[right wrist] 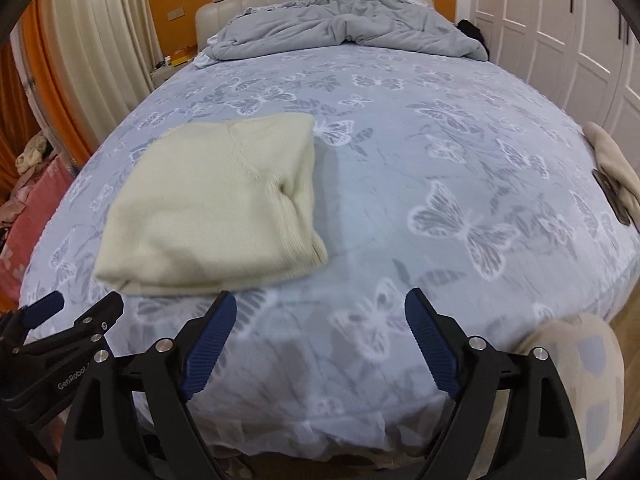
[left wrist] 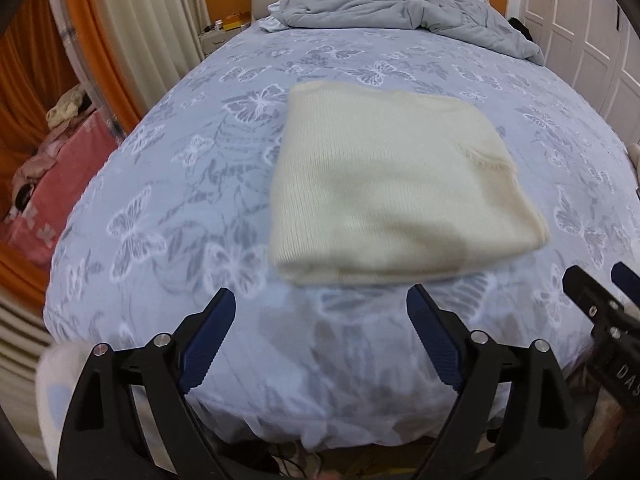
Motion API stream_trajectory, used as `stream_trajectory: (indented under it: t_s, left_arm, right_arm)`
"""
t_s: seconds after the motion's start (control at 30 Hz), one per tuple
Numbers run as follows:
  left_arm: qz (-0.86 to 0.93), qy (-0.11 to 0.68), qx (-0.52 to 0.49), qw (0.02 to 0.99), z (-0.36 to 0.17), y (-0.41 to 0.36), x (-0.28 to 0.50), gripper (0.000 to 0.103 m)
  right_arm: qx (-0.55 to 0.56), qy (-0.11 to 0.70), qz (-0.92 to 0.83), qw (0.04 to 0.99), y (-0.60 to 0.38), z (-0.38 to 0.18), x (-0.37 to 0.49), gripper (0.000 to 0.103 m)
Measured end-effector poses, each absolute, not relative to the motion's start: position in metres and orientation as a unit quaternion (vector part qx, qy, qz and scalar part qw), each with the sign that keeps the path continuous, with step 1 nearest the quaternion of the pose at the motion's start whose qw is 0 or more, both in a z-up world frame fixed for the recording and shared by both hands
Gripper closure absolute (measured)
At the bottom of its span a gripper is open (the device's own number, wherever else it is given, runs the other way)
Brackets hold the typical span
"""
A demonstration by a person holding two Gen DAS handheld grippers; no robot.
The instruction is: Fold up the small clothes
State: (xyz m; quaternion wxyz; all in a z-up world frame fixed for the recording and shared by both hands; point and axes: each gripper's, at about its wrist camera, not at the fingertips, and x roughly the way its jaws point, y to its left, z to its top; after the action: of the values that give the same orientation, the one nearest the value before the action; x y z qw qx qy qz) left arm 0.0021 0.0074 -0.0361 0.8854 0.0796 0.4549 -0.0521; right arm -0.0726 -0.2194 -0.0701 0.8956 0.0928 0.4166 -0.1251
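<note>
A cream sweater (left wrist: 392,184), already folded into a square, is shown lying on the bed (left wrist: 168,208) just ahead of the left gripper (left wrist: 320,332) and right gripper (right wrist: 320,332), both spread and empty; folding is judged complete, with set-aside or a fresh garment called for next.

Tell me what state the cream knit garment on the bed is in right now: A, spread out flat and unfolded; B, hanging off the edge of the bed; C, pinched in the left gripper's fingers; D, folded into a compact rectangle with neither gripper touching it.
D: the cream knit garment lies folded on the butterfly bedspread, with the left gripper and right gripper both open and short of it.
</note>
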Motion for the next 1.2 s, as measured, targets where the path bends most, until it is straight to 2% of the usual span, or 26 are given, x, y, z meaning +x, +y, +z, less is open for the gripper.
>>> stream_trajectory:
  t_s: [0.27,1.2]
  left_arm:
    - [-0.03,0.442,0.079,0.893,-0.052,0.008,-0.026,0.018]
    - [-0.03,0.41,0.087,0.907,-0.062,0.012,-0.034,0.016]
  right_arm:
    - [0.08,0.417,-0.128,0.896,-0.217,-0.085,-0.094,0.017]
    - [0.062,0.413,-0.115,0.901,-0.189,-0.104,-0.097,0.017]
